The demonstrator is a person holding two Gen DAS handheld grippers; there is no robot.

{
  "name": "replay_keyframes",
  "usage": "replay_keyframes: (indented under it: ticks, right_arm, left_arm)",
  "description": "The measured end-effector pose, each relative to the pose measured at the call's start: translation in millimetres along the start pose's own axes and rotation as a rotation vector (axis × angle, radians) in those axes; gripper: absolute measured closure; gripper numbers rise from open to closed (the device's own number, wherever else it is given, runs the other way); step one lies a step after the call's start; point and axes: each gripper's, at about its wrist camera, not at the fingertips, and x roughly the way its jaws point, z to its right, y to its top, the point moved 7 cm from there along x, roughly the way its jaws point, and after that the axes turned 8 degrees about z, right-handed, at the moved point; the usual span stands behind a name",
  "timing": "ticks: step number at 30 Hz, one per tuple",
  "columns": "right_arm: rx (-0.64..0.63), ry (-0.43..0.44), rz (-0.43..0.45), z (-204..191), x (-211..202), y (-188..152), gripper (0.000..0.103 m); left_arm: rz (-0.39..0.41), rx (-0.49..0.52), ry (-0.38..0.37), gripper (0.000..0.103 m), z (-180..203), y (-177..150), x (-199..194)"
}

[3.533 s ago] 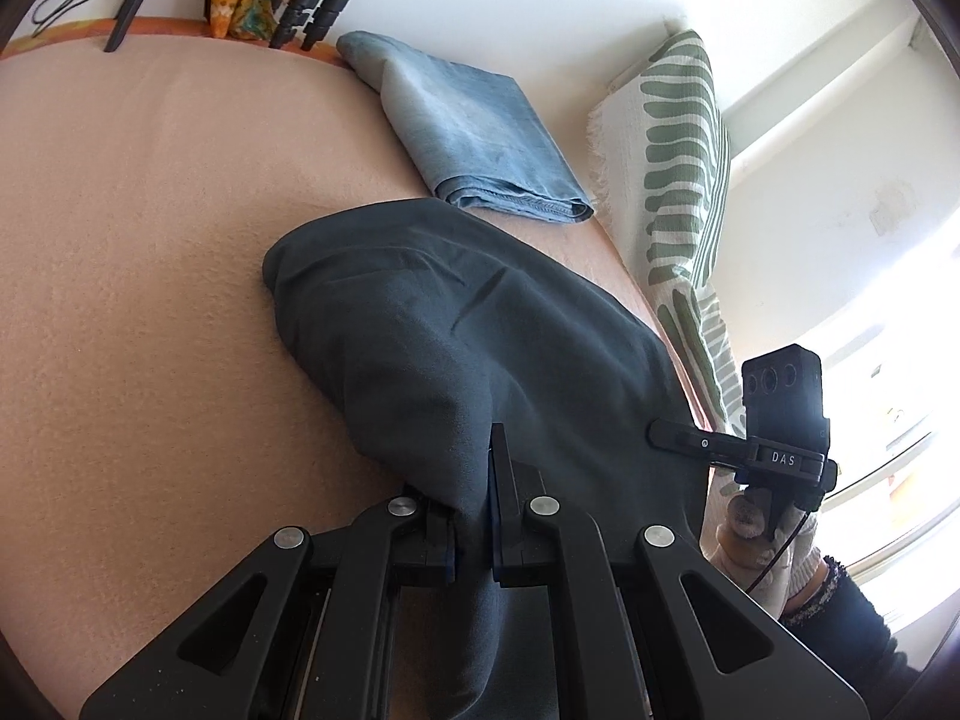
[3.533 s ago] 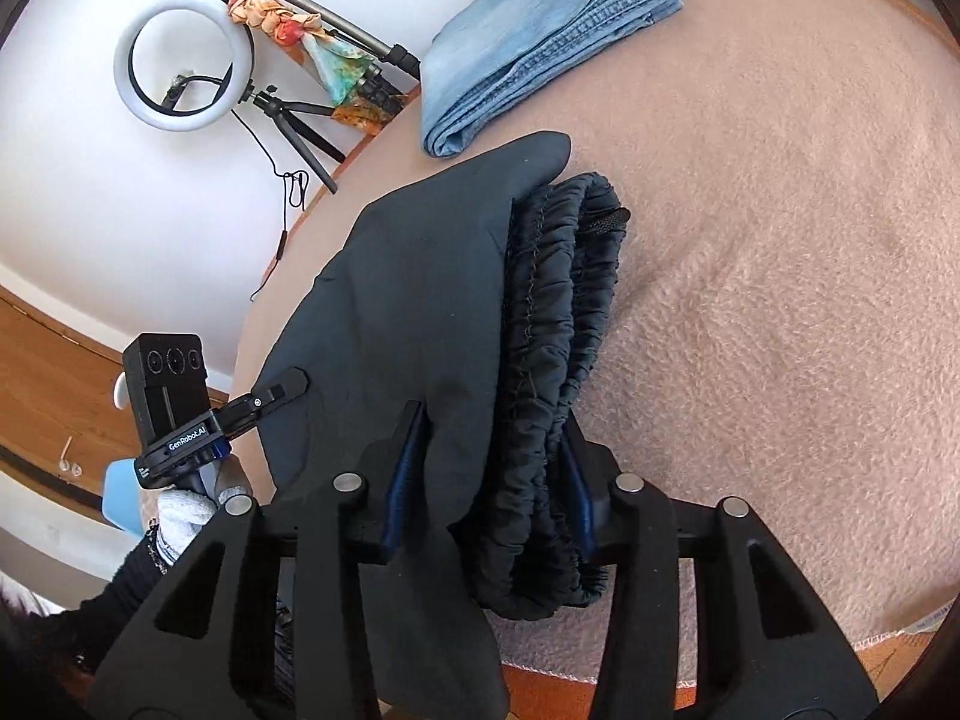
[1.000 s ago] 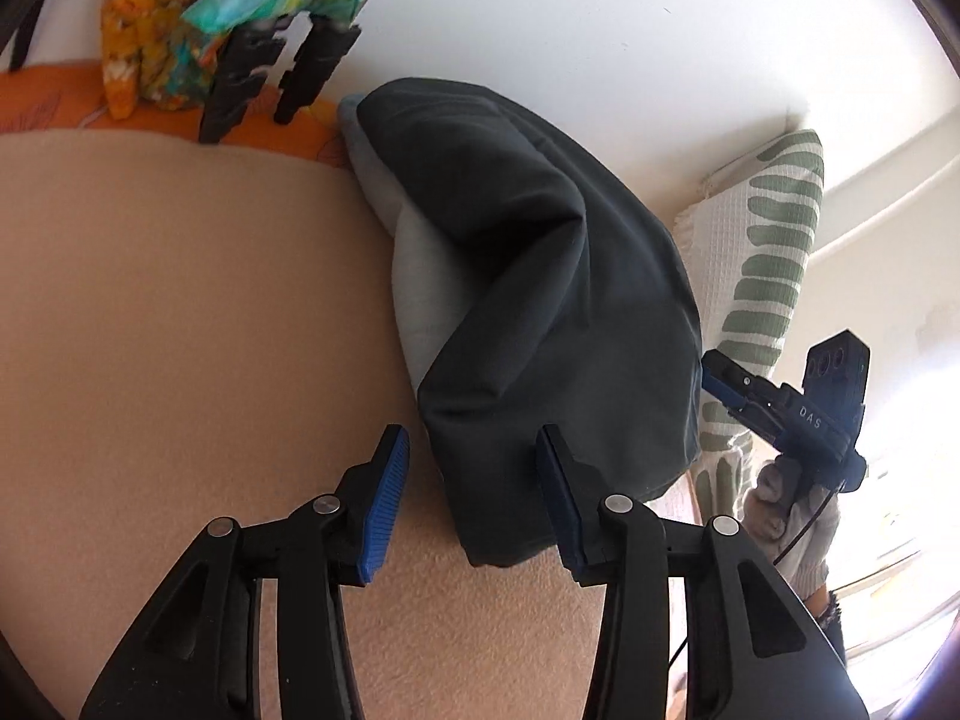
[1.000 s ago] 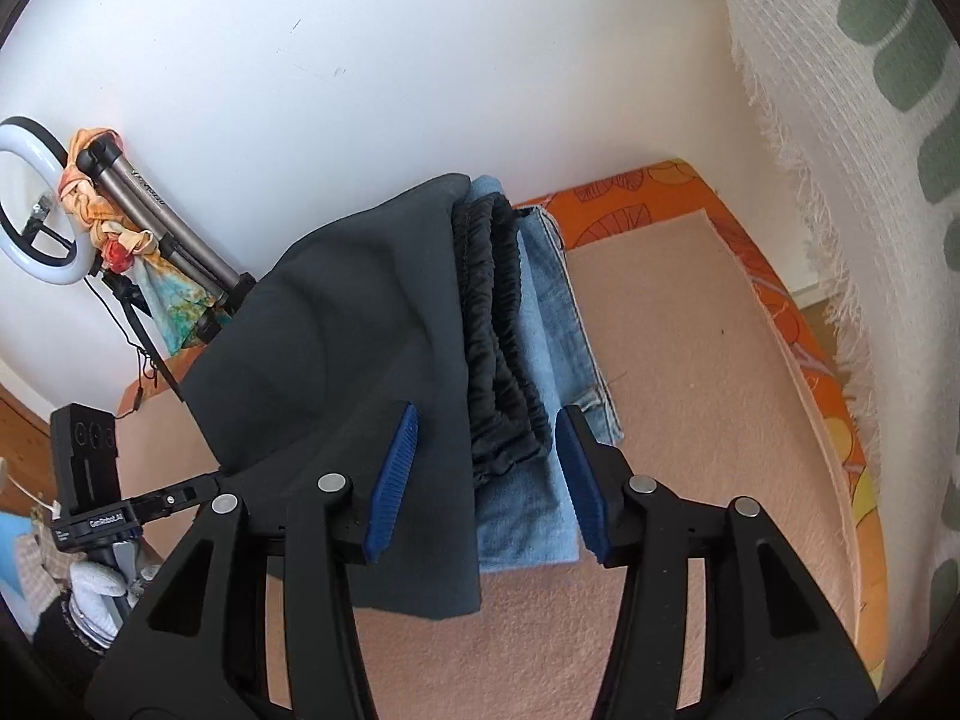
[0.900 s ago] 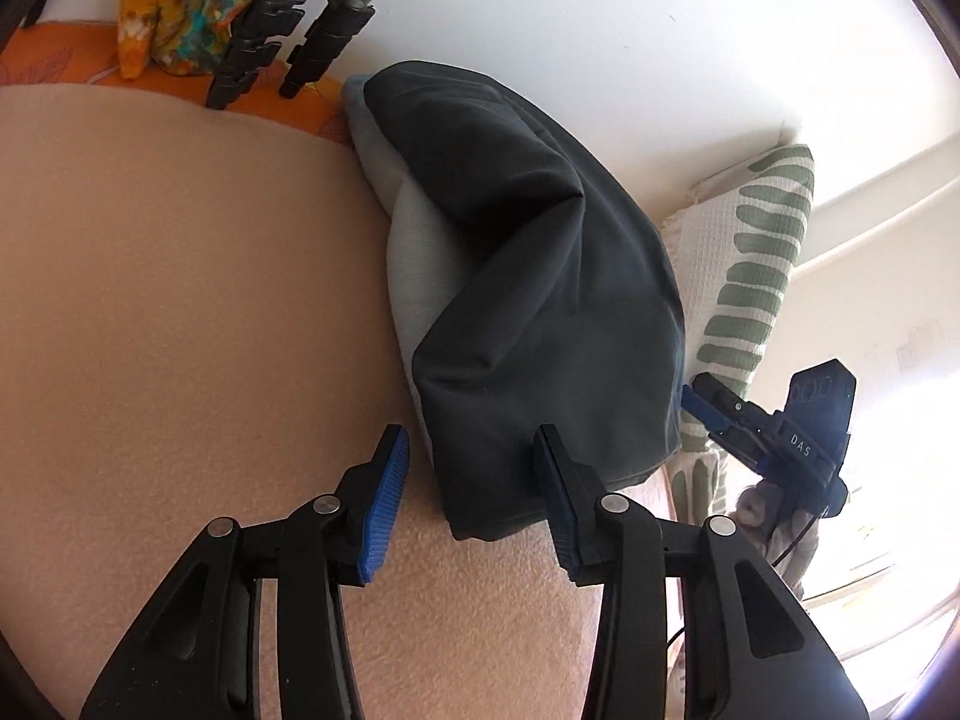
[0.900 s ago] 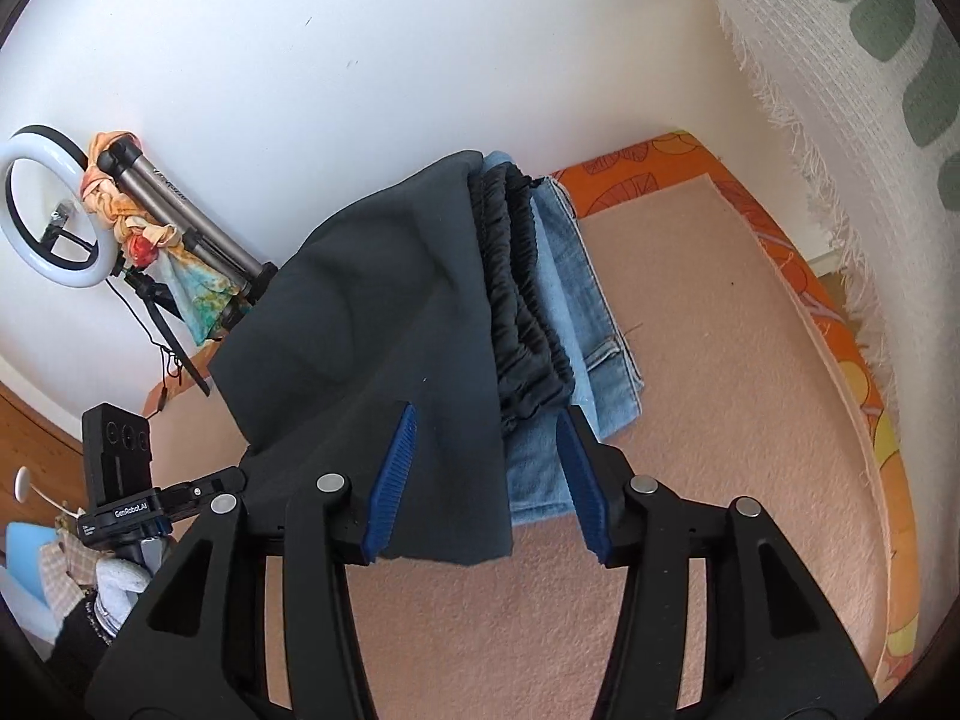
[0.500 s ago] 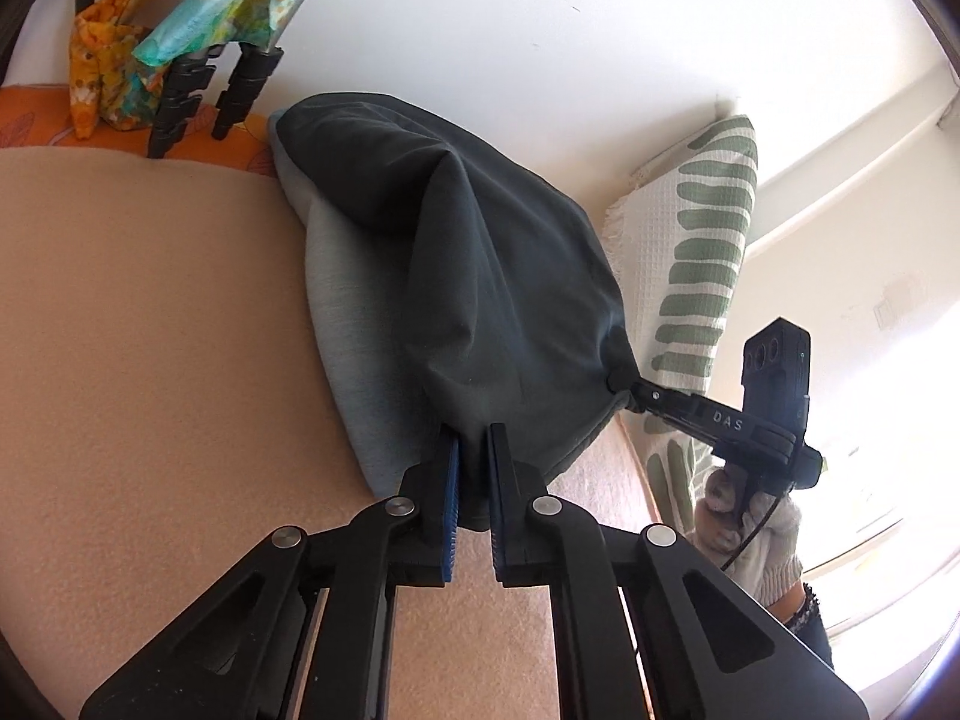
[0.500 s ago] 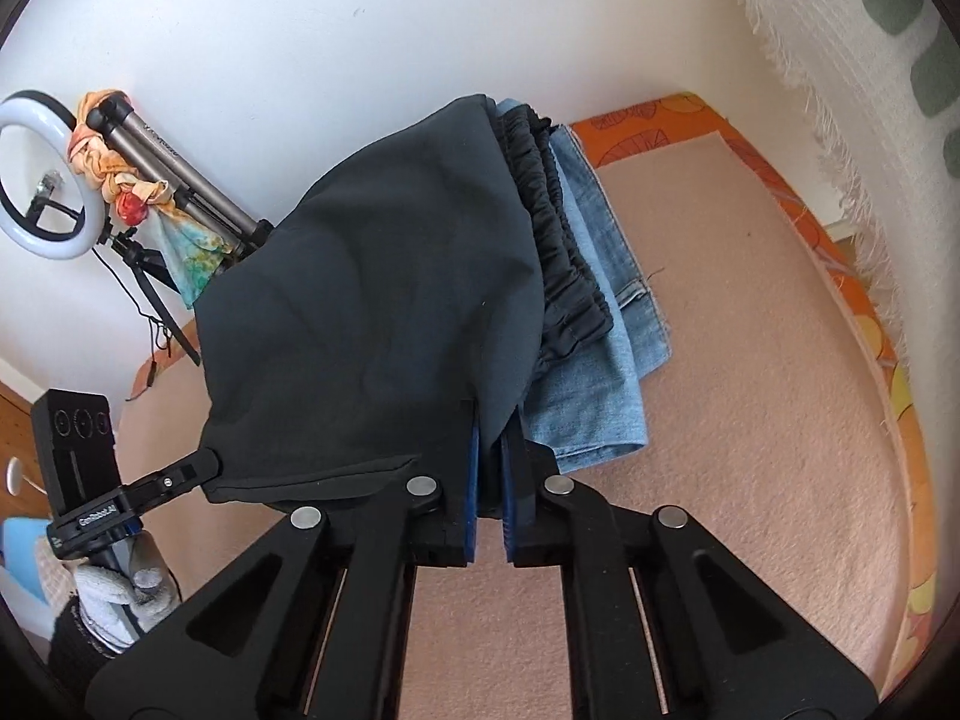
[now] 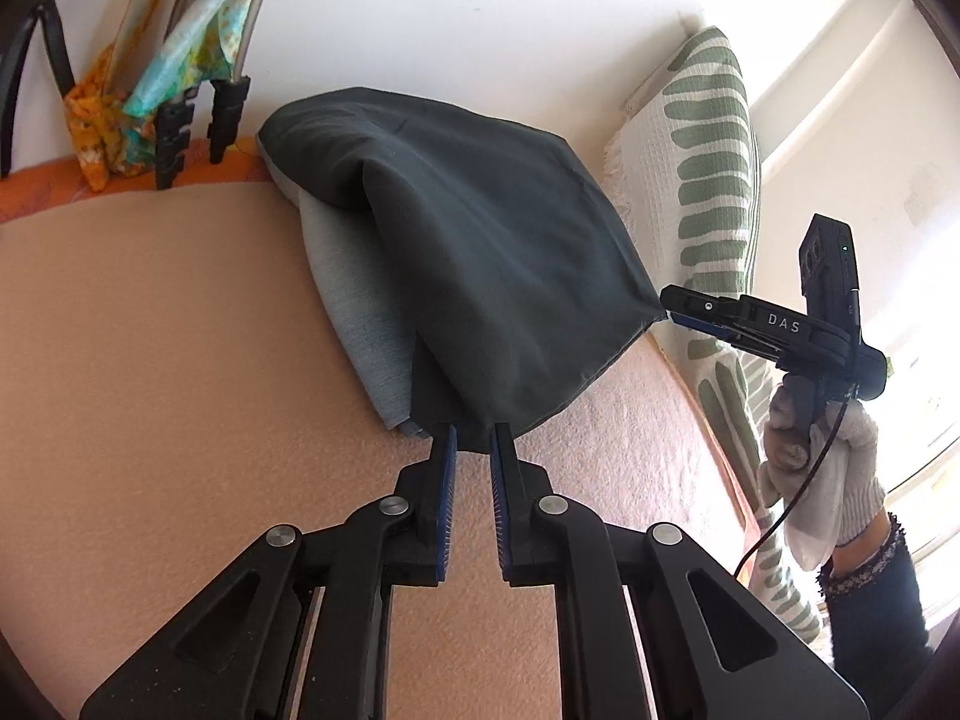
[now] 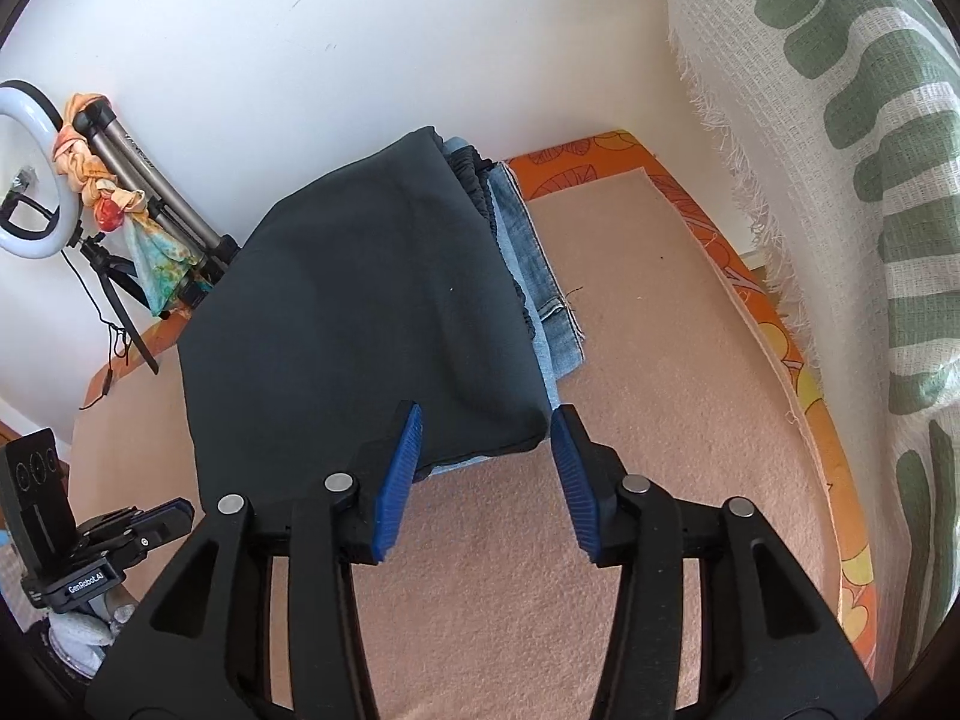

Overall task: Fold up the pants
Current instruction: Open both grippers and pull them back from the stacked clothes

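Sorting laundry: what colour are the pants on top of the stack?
Dark charcoal pants; right wrist view.

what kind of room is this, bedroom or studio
Probably a bedroom at home: a bed-like surface under a peach blanket, a green-patterned pillow against the wall, and a ring light on a tripod.

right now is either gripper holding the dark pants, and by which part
Right gripper: open, holding nothing. Left gripper: jaws almost shut around the near hem corner of the dark pants; whether it actually pinches cannot be told.
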Motion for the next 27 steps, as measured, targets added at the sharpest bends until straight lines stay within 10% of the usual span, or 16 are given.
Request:
replay_keyframes:
  ticks: [16,27]
  right_arm:
    - [-0.144,-0.122,0.173,-79,-122,-50,0.029]
    - [-0.215,-0.130,0.270,-156,-186,-92,0.020]
  left_arm:
    - [0.160,0.181,0.101,0.044,25,-17,-131]
    - [0.240,0.224,0.132,0.036,27,-45,-205]
